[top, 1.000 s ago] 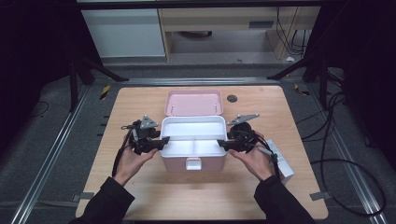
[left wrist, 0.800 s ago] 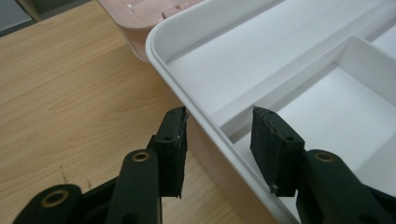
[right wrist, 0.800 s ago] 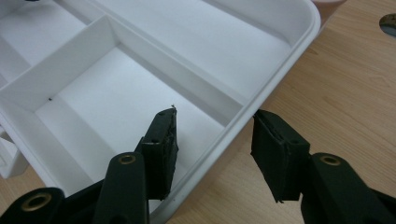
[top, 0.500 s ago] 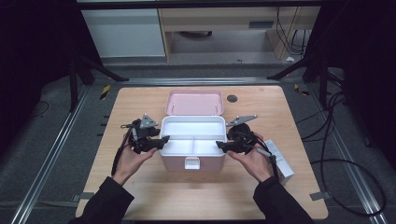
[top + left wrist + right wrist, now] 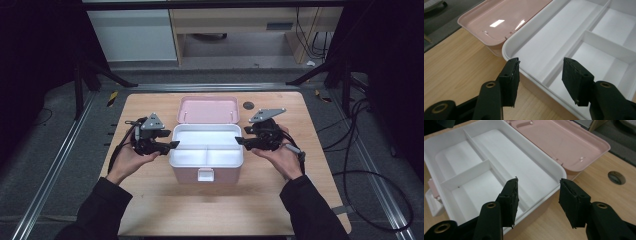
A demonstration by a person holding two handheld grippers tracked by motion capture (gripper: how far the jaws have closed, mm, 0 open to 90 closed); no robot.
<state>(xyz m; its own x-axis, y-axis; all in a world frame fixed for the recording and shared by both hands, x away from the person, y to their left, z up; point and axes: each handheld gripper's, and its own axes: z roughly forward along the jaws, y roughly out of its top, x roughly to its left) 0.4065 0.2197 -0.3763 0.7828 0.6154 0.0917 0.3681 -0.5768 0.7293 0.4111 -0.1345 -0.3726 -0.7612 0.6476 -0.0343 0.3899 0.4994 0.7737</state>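
Observation:
A pink box (image 5: 189, 175) stands open at the table's middle, with a white divided tray (image 5: 200, 137) in it and its pink lid (image 5: 207, 110) lying back behind. My left gripper (image 5: 172, 145) hovers at the tray's left end. Its jaws have just been opening and stand apart over the tray's rim (image 5: 524, 27) without touching it. My right gripper (image 5: 239, 141) hovers at the right end. Its jaws have just closed a little and are still apart above the tray's corner (image 5: 554, 170). The tray's compartments are empty.
The box's white latch (image 5: 205, 174) faces the table's near edge. A dark round hole (image 5: 248, 105) sits in the wooden table (image 5: 150, 210) behind the right gripper. Metal rails run along both sides of the table. Cables lie on the floor at the right.
Both hands have risen a little beside the tray's ends. The box and tray have stayed in place.

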